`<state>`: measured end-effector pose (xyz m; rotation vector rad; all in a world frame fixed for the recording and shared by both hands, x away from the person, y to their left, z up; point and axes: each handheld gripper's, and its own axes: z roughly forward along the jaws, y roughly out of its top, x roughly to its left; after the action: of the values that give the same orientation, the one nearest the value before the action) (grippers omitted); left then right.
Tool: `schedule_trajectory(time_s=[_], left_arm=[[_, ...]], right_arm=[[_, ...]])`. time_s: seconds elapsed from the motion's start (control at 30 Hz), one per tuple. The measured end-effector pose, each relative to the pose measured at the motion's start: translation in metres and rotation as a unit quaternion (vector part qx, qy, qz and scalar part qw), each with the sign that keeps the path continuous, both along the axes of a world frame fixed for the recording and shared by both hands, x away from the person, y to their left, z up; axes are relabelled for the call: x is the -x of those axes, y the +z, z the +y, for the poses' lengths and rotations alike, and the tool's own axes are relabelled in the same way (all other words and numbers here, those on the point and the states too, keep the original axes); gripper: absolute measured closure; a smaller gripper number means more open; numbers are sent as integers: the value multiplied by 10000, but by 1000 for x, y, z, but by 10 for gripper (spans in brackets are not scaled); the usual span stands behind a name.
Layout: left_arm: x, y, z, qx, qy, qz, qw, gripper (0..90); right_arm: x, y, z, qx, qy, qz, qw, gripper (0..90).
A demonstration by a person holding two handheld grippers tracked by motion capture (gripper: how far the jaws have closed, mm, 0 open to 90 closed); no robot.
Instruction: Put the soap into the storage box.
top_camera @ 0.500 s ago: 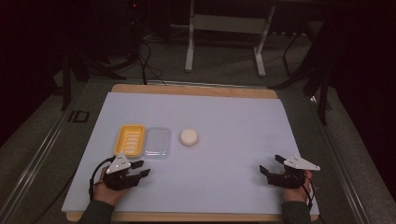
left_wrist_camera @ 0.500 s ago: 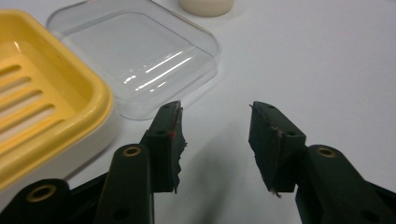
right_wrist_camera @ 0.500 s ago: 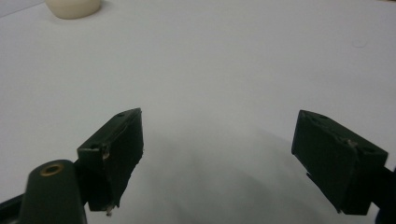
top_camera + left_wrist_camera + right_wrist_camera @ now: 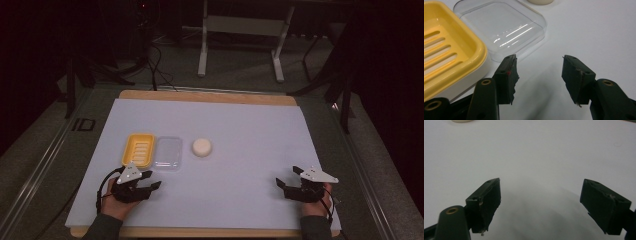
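Note:
A yellow slotted soap dish lies left of centre on the white sheet, with a clear plastic lid against its right side. A round cream soap bar sits a little further right. My left gripper rests on the sheet just in front of the dish and lid, open and holding nothing. Its own view shows the dish and lid just beyond the left gripper. My right gripper rests near the front right, jaws wide apart and empty; beyond the right gripper lies bare sheet.
The white sheet covers a wooden board on a grey table. Behind the table, on the dark floor, stand a metal frame's legs and some cables. The soap's edge peeks in at the top of the right gripper view.

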<state>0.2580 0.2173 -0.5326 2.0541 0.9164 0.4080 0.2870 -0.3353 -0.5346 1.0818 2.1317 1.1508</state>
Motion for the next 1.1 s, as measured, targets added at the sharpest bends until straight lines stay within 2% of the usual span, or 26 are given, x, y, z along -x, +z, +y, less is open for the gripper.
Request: schedule_trajectory(time_s=[0.1,0.17,0.23,0.3,0.4,0.53,0.7,0.77,0.9,1.1], left_arm=[[0,4,-4,-196,73,-12,9998,467],[0,8,-6,-179,2,-48,9998,470],[-1,11,-8,-155,-41,-79,9998,469],[-2,13,-9,-141,-74,-135,9998,469],[-4,17,-10,-103,-201,-118,9997,455],[-7,23,-14,-163,-355,-166,9991,446],[-14,29,-21,-285,-498,-112,9983,441],[-19,33,-26,-457,-653,-83,9968,442],[-28,35,-32,-500,-856,44,9951,442],[-37,41,-41,-629,-989,67,9931,442]], right_arm=[[0,0,0,-9,-13,14,10000,170],[-1,0,-1,-25,-5,20,10000,172],[-1,0,0,-21,-26,16,10000,213],[0,0,1,25,-31,12,10000,216],[0,0,3,129,-21,-14,9999,207],[0,0,3,121,-16,-17,9999,207],[0,0,3,121,-8,-24,9999,208],[0,0,3,126,1,-33,9999,208],[1,0,3,121,10,-37,9999,208],[1,0,2,117,9,-32,9999,207]])
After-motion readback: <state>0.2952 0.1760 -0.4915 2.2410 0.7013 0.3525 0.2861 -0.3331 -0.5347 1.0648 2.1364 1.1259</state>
